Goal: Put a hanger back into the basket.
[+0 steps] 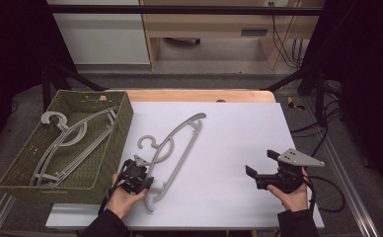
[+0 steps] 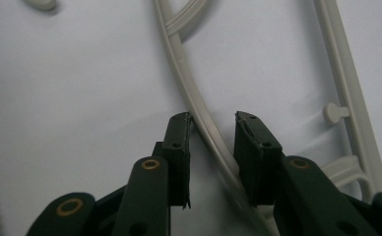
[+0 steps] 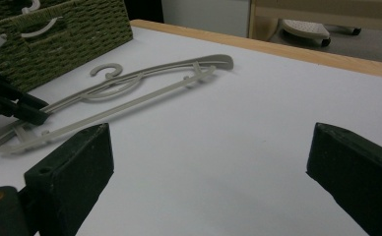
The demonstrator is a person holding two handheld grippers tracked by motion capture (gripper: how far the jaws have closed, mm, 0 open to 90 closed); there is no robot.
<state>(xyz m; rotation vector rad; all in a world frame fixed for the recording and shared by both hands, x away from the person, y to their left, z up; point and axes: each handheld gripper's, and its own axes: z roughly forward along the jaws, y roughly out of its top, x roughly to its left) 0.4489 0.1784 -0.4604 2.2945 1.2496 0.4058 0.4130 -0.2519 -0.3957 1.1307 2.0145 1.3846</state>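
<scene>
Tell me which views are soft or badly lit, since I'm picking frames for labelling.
High view: table evenly lit, surroundings dark, slightly soft. Left gripper view: hanger sharp at the jaw tips; left gripper bodies blur at the bottom. Right gripper view: right gripper jaws blurred, hanger and basket fairly clear, soft shadows.
</scene>
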